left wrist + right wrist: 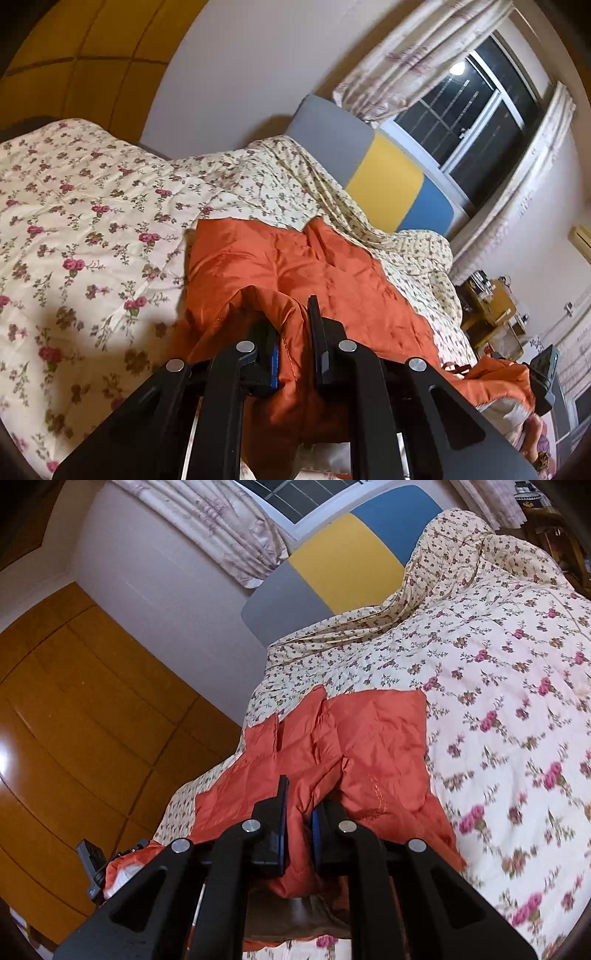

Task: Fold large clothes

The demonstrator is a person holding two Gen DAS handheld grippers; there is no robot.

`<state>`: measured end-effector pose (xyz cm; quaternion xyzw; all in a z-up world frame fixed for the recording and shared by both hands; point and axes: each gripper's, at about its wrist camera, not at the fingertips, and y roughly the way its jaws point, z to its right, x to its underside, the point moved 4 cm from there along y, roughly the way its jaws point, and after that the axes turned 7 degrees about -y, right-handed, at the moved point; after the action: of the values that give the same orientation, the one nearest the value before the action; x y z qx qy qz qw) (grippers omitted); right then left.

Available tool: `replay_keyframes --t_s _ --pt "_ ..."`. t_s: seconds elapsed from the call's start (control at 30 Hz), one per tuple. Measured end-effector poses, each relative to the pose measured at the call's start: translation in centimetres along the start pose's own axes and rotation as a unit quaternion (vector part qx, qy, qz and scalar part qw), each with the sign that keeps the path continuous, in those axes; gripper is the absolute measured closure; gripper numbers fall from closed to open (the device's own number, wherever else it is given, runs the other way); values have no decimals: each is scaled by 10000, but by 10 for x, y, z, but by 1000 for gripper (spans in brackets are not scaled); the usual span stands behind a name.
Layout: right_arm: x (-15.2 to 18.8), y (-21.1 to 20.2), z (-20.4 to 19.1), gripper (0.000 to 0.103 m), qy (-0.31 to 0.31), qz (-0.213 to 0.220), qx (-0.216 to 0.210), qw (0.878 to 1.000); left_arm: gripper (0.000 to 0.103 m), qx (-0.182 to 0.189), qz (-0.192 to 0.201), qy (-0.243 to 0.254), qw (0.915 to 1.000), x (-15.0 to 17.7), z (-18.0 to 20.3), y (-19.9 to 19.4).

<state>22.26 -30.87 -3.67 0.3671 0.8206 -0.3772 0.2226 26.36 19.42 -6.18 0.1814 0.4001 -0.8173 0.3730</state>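
Note:
An orange quilted garment [280, 266] lies spread on a bed covered with a floral quilt [92, 229]. My left gripper [293, 332] is shut on a bunched edge of the orange garment, which drapes down between its black fingers. In the right wrist view the same orange garment [369, 738] stretches away over the floral quilt [517, 709]. My right gripper [299, 812] is shut on another part of its near edge. The other gripper shows at the lower right of the left wrist view and at the lower left of the right wrist view, each with orange cloth by it.
A headboard [388, 177] of grey, yellow and blue panels stands behind the bed, under a dark window [476, 122] with pale curtains. Yellow wooden wardrobe doors [81, 720] fill the left of the right wrist view. A cluttered side table [487, 306] stands past the bed.

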Motion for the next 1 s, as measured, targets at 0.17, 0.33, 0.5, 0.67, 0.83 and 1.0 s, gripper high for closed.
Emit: replay_keyframes --t_s 0.17,0.33,0.5,0.67,0.83,1.0 --pt "-19 25 14 94 206 -23 66 9998 90 -94 -17 -119 9999 -14 -7 22" --pt "-34 57 30 93 234 -134 398 9988 90 -260 -50 -202 9994 -29 -15 48" --pt "-43 96 53 90 284 -263 677 9970 90 -522 -118 -201 9984 -44 -25 84" --pt "-45 127 79 82 683 -316 529 9958 90 -604 -246 -248 9976 -49 -34 113" --pt "-41 144 100 60 1180 -281 381 9919 77 -528 -375 -550 9964 -51 -43 131" --pt "-47 143 104 30 1378 -19 112 9904 31 -80 -229 -908 9956 -55 -44 129"
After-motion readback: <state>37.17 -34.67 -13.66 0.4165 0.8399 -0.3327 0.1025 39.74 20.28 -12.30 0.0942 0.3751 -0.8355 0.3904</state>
